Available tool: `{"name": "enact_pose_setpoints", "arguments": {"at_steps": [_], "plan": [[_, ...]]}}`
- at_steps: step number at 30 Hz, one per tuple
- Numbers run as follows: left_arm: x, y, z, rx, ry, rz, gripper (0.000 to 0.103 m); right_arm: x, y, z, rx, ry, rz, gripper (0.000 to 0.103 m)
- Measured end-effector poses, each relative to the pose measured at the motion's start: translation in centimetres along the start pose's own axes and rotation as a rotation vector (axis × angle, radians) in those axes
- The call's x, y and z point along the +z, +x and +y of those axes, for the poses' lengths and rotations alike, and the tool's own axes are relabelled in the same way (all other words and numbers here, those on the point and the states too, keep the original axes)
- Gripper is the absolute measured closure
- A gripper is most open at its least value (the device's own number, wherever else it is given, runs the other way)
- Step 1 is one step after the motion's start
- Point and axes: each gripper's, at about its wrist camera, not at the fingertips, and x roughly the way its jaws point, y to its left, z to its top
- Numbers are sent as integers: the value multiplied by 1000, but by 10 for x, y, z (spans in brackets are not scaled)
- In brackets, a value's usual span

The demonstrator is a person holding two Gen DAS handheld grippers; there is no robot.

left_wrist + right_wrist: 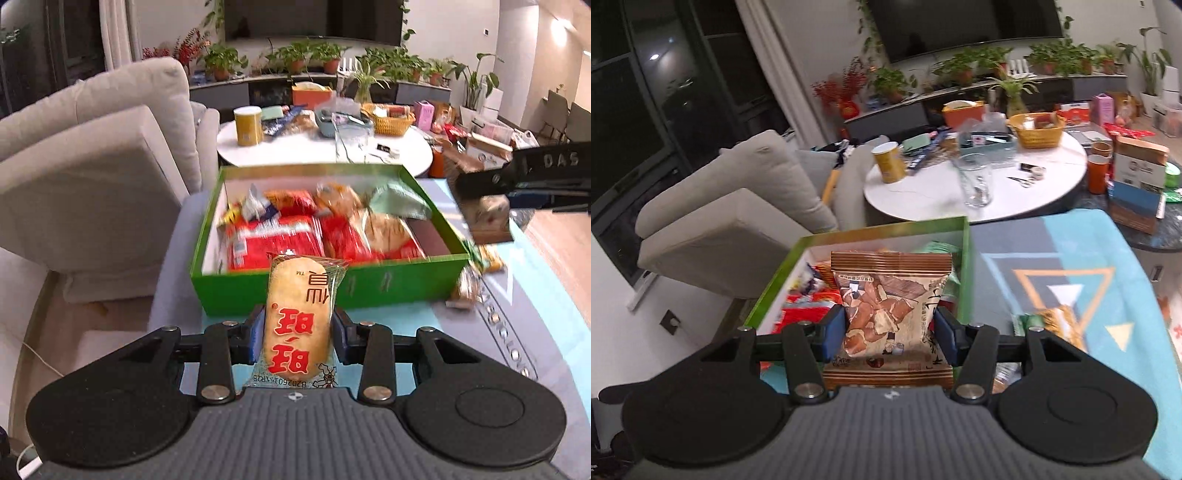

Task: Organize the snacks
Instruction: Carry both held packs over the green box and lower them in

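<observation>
The mat (1052, 236), patterned in grey and teal, covers the near surface and gives the sorting a working area, with a cluttered white table (942, 192) further off. On the mat sits the green box (332, 291), lid off and wide side toward the person, so packets can be dropped in from above; it already holds red packs (273, 236) laid flat along the near side and looser bags toward the far right corner. A few stray snacks (476, 273) lie on the mat just right of the box, apparently not yet sorted. The right gripper (891, 334) is over the box's near right corner, its pads pressed against both sides of a brown bag (891, 310); the bag stands upright, its long axis running away from the camera, top seam toward the far end. The left gripper (298, 334) is short of the box's near wall, closed onto a rice cracker (300, 321) in a clear wrapper. The cracker is gripped across its narrow width, so its long axis points straight ahead at the box, the red print reading upside down. Both holds seem meant for a forward carry and a simple release.
</observation>
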Motion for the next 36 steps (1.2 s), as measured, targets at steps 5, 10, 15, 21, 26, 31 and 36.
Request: {"name": "enact_pose_setpoints", "arguments": {"at_steps": [5,10,15,21,26,31,36], "plan": [[25,11,3,13,-23,-4,69,13,14,4,17,7,8,47],[50,32,3,27,-27,-3,69,21,29,5,28,24,20,47],[71,59,4,60,-21,12,69,27,46,7,34,26,30,47],[86,90,14,81,-53,38,69,33,70,9,47,29,46,47],[89,110,18,85,-70,55,69,34,86,10,56,22,66,47],[91,123,21,87,-81,64,69,38,100,9,54,18,79,46],[88,130,24,92,-94,70,62,37,108,8,48,34,85,42]]}}
